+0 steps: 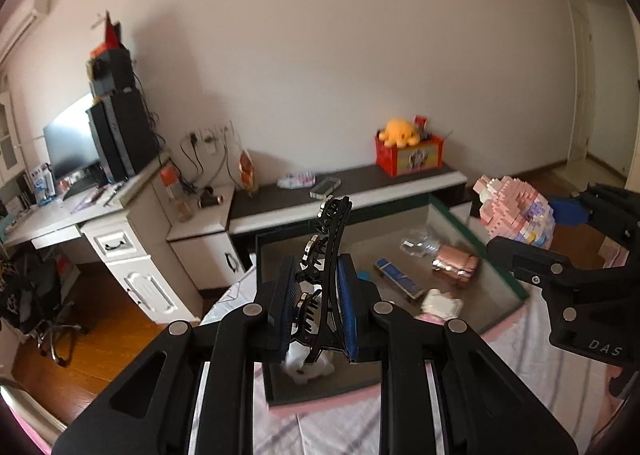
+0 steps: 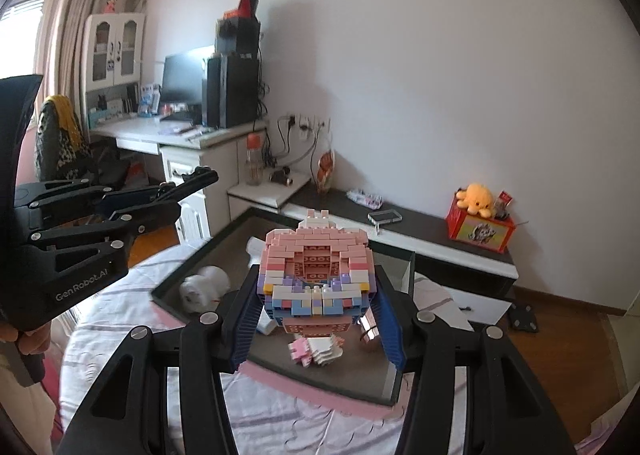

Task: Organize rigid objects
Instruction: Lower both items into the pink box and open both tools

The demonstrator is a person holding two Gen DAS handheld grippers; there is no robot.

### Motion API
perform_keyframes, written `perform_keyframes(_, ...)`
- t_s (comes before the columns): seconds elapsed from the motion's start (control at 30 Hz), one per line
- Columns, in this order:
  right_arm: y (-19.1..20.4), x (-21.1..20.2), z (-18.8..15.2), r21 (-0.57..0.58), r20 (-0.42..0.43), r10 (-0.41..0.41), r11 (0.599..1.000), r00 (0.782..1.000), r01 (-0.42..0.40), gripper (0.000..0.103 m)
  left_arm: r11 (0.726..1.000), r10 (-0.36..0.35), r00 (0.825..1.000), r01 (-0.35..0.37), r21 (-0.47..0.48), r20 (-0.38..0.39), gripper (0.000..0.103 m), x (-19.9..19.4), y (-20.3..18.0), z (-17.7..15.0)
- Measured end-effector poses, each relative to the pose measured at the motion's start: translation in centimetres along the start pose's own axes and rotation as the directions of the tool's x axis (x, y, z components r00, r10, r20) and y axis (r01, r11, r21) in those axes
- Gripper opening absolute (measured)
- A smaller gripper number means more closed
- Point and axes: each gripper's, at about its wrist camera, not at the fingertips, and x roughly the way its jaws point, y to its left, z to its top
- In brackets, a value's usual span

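Observation:
In the left wrist view my left gripper (image 1: 316,271) is shut on a black hair clip (image 1: 326,239) with metal trim, which stands upright between the blue pads. It hangs over the near left part of a dark shallow box (image 1: 460,215) lying on the bed. In the right wrist view my right gripper (image 2: 316,311) is shut on a pink, white and blue brick model (image 2: 316,271), held above the same box (image 2: 192,267). The left view shows that model (image 1: 516,215) and the right gripper (image 1: 560,251) at the right edge. The left gripper (image 2: 196,183) shows at the left of the right view.
Inside the box lie a white plush (image 2: 200,289), a pink-and-white brick piece (image 2: 316,349), a copper-coloured item (image 1: 456,265), a blue packet (image 1: 398,277) and clear wrapping (image 1: 420,243). Behind it runs a low bench (image 1: 360,191) with a red box and yellow plush (image 1: 400,133). A desk (image 1: 60,215) stands left.

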Motion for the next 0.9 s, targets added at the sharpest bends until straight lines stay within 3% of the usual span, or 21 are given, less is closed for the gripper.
perform_keyframes(0.2, -1.7, 6.2, 1.1, 0.002, -0.116, 0.021, 1.000, 0.993, -0.021, 0.053, 0.999, -0.039, 0.990, 0.042, 0.019, -0.139, 0.020, 7.6, 0.1, 0.7)
perform_keyframes(0.4, -2.5, 12.5, 1.1, -0.004, -0.271, 0.031, 0.999, 0.962, -0.033, 0.053, 0.998, -0.050, 0.962, 0.062, 0.034, -0.268, 0.020, 13.6, -0.4, 0.2)
perform_keyframes(0.5, -2.8, 14.4, 0.7, -0.016, -0.325, 0.016, 1.000, 0.946, -0.022, 0.053, 0.997, -0.040, 0.954, 0.060, 0.058, -0.299, 0.020, 15.1, -1.2, -0.2)
perform_keyframes(0.67, -3.4, 15.9, -0.3, 0.002, -0.381, 0.023, 1.000, 0.924, -0.024, 0.053, 0.995, -0.043, 0.954, 0.069, 0.077, -0.296, 0.020, 15.7, -1.9, 0.0)
perform_keyframes(0.8, -3.7, 16.0, 0.4, 0.016, -0.367, 0.033, 0.999, 0.930, -0.029, 0.054, 0.994, -0.039, 0.957, 0.066, 0.082, -0.288, 0.021, 15.7, -2.0, 0.1)
perform_keyframes(0.9, -3.9, 15.3, 0.7, 0.024, -0.335, 0.024, 1.000, 0.942, -0.017, 0.060, 0.996, -0.033, 0.958, 0.055, 0.069, -0.283, 0.025, 15.4, -1.7, 0.2)
